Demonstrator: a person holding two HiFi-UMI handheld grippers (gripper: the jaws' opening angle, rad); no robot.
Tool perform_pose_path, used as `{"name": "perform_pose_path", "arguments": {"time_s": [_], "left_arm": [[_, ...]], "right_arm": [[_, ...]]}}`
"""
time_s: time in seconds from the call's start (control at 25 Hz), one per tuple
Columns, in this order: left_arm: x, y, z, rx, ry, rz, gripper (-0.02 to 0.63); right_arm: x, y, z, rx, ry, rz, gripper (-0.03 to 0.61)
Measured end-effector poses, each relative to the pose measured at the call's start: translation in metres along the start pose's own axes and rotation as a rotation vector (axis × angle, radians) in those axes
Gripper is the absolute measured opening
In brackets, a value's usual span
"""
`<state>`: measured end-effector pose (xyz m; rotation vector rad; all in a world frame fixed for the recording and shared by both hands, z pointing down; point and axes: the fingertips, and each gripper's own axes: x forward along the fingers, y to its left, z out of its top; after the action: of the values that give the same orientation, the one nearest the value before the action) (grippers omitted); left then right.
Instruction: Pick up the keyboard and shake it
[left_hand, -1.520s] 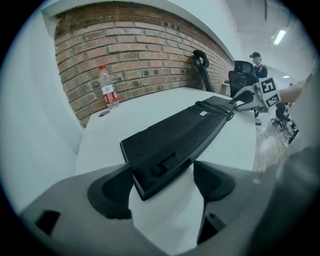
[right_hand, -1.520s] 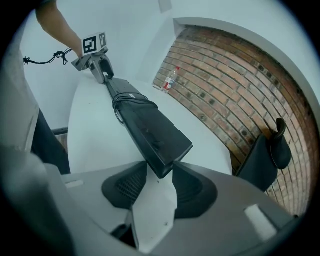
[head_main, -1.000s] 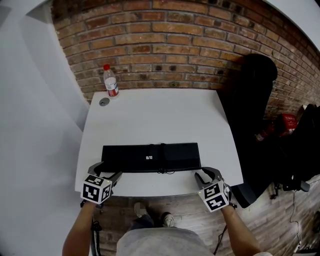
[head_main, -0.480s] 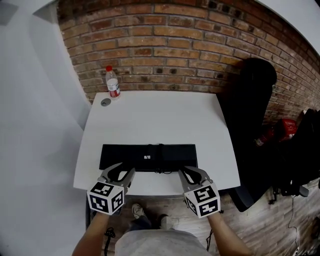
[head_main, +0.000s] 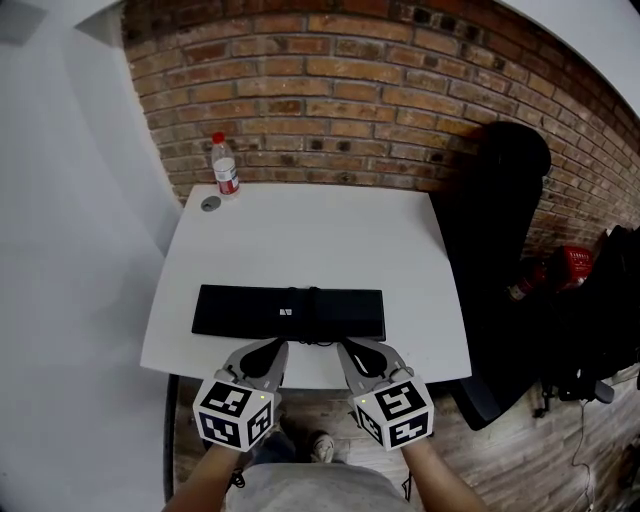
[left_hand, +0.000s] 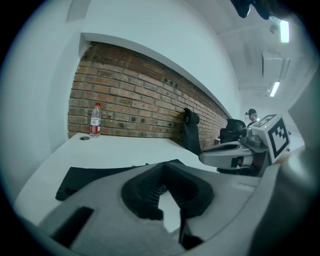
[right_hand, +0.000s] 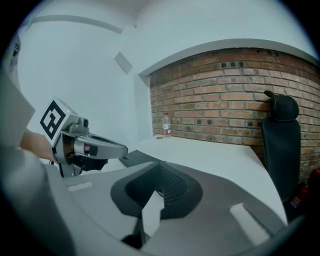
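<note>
Brick wall (head_main: 340, 90) far ahead of left gripper (head_main: 274, 349) and right gripper (head_main: 346, 350). White bench (head_main: 310, 235) below and ahead of both, near edge under them. Black chair (head_main: 500, 240) ahead and to the right of right gripper, by the wall. Black keyboard (head_main: 288, 312) flat on bench, lying crosswise just ahead of both gripper tips, touched by neither. Grippers side by side, near each other, over the bench's near edge, pointing forward and slightly down toward keyboard's middle. Left gripper pressed together, jaws just closed, nothing between them. Right gripper likewise pressed together, just closed, empty. Bottle (head_main: 224, 165) upright at bench's far left corner, well ahead and left of left gripper. Small round disc (head_main: 210, 203) just beside it.
</note>
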<state>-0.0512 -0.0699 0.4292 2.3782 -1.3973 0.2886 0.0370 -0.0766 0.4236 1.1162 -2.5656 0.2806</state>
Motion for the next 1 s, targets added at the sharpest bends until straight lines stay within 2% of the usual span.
{"name": "perform_pose_path", "arguments": {"time_s": [0.4, 1.0], "left_arm": [[0.003, -0.033, -0.007, -0.022, -0.004, 0.021, -0.006], [0.003, -0.037, -0.017, -0.043, 0.007, 0.027, -0.006]], "right_arm": [[-0.016, 0.011, -0.002, 0.015, -0.014, 0.067, 0.011], [-0.018, 0.019, -0.011, 0.023, -0.003, 0.099, 0.011]]}}
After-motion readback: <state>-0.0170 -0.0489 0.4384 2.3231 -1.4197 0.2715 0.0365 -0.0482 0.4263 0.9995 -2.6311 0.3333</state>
